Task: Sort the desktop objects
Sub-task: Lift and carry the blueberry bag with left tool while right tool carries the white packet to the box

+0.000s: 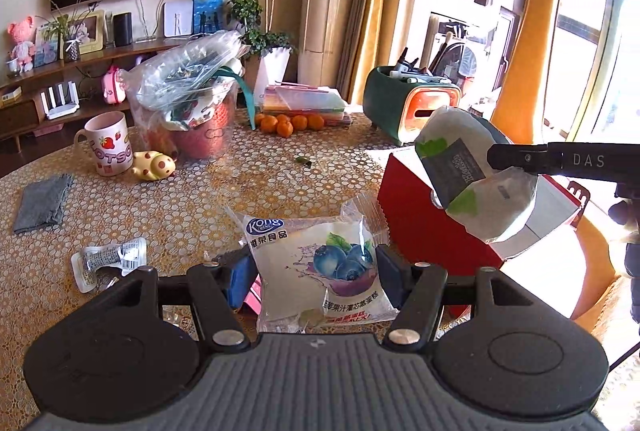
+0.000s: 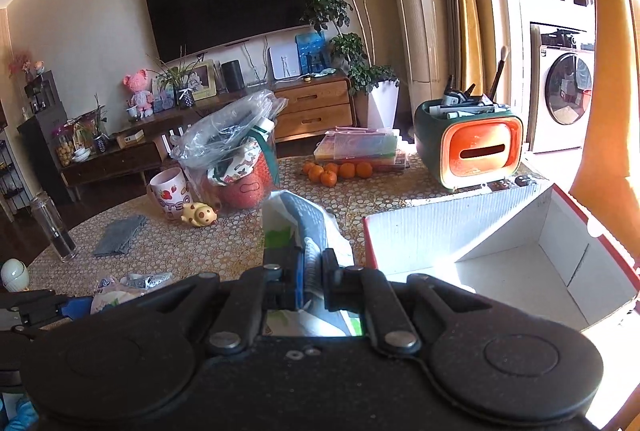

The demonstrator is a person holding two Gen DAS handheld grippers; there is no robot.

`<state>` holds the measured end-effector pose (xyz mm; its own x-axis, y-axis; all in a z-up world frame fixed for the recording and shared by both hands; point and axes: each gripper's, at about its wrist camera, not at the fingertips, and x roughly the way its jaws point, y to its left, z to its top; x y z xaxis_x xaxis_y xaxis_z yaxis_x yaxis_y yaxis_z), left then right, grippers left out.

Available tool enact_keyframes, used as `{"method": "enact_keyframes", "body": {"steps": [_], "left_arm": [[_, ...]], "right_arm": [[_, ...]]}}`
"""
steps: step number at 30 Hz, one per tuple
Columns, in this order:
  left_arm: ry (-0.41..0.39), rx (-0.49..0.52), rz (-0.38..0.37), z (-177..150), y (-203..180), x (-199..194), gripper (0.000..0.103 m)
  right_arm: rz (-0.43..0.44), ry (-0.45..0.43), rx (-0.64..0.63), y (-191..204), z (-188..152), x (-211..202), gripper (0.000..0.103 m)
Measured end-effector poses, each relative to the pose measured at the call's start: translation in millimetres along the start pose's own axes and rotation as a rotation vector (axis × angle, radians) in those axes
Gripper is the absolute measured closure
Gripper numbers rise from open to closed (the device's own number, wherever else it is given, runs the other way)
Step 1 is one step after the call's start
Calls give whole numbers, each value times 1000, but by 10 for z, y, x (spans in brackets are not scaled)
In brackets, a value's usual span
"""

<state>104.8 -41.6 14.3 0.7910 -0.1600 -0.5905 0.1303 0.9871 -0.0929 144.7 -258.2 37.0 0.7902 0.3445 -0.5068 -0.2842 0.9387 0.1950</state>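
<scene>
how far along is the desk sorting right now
Done: nothing shows yet; the visible part of the red box looks empty. In hand: the left gripper holds the blueberry cake packet, the right gripper the white and green packet, near the box. Left: the small silver packet on the table.

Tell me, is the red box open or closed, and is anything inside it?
Open. The red box has no lid on top; its white inside walls and floor show, with nothing on the visible part.
</scene>
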Motion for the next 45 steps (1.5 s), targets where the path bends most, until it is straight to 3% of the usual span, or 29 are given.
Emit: {"method": "enact_keyframes", "body": {"steps": [19, 36, 45], "left_arm": [[-3, 129, -116, 327, -880, 324, 40], [53, 285, -185, 491, -1762, 1066, 40], [119, 347, -206, 585, -2045, 1585, 40]], "right_arm": [[-117, -38, 65, -855, 34, -192, 95], [-241, -17, 116, -1704, -32, -86, 95], [-270, 11, 119, -1917, -64, 162, 95]]}}
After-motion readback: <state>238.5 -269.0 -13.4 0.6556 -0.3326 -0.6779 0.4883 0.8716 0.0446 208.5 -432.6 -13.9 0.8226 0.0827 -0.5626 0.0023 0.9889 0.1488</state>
